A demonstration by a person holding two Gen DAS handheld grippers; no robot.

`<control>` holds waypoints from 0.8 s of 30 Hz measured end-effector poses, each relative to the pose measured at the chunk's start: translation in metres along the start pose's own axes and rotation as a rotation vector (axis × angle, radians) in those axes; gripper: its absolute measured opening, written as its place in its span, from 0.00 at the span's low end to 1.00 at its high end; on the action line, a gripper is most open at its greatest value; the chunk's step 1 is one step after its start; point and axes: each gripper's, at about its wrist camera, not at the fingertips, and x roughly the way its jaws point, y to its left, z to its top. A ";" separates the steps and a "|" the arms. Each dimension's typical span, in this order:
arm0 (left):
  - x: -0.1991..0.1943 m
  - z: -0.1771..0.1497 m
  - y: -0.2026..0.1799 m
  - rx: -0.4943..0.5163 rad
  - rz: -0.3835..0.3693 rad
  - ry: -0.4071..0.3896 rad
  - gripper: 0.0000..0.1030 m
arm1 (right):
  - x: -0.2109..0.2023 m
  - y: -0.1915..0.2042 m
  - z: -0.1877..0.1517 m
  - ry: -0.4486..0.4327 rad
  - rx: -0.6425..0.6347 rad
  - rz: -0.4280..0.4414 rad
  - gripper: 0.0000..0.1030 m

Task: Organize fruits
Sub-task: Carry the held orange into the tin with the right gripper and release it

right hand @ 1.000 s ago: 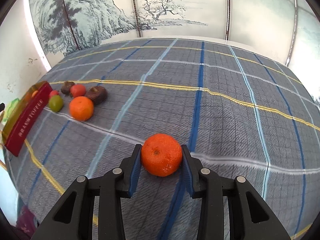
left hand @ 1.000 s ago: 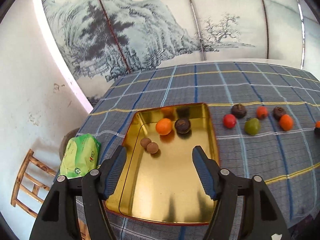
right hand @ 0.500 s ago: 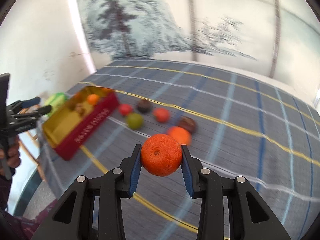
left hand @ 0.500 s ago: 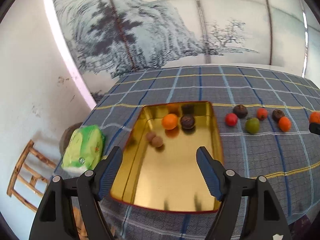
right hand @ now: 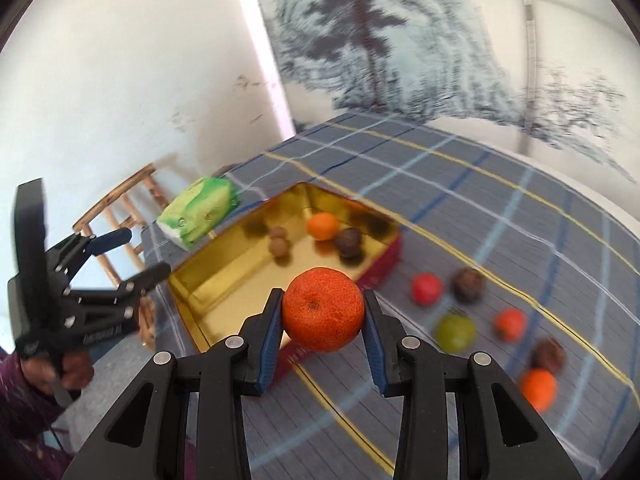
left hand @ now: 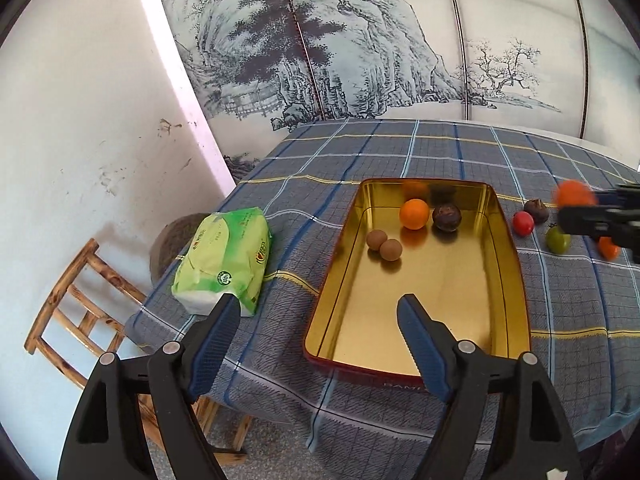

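My right gripper is shut on an orange mandarin and carries it in the air just right of the gold tin tray. The tray holds an orange, a dark round fruit and two small brown fruits. My left gripper hangs over the tray's near left corner, its jaws opening with nothing between them. From the left wrist, the right gripper shows blurred at the right edge. Loose on the cloth lie a red fruit, a green one and several more.
A green tissue pack lies on the checked tablecloth left of the tray, near the table's corner. A wooden chair stands beside the table below it. A white wall and a painted screen close off the far side. A person's hand holds the left gripper.
My right gripper has swung left and up with the mandarin, from open cloth to beside the tray. The left gripper has drawn back and left from the tray, its jaws spreading wider.
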 end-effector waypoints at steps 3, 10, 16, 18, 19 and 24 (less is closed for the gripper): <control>-0.002 -0.001 0.002 0.001 -0.007 -0.005 0.79 | 0.025 0.010 0.009 0.040 -0.016 0.022 0.37; 0.001 0.002 0.003 0.007 -0.022 -0.004 0.80 | 0.069 0.018 0.017 0.111 -0.029 0.029 0.37; 0.005 0.002 0.003 0.002 -0.033 0.003 0.81 | 0.091 0.016 0.021 0.148 -0.027 0.019 0.37; 0.008 0.002 0.003 -0.001 -0.036 0.006 0.81 | 0.096 0.014 0.022 0.159 -0.026 0.014 0.37; 0.009 0.002 0.003 -0.002 -0.038 0.008 0.81 | 0.099 0.014 0.024 0.165 -0.023 0.012 0.37; 0.013 0.000 0.003 0.000 -0.040 0.015 0.82 | 0.112 0.012 0.027 0.184 -0.012 0.005 0.37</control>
